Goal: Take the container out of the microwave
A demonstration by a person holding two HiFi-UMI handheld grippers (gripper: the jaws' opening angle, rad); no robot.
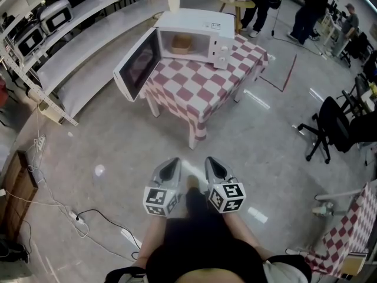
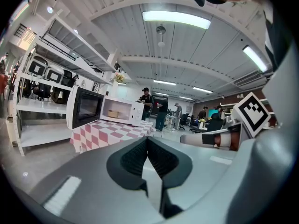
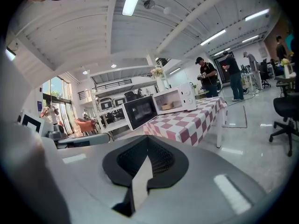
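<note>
Container [image 1: 181, 42] is seen inside the microwave [image 1: 197, 28], whose door [image 1: 138, 65] stands open on the desk [image 1: 203, 96]. The left gripper [image 1: 171, 166] and right gripper [image 1: 214, 165] are held well apart from the desk, fingers [image 2: 133, 158] pressed together and empty. Approach, grasp and removal are judged still to be done.
</note>
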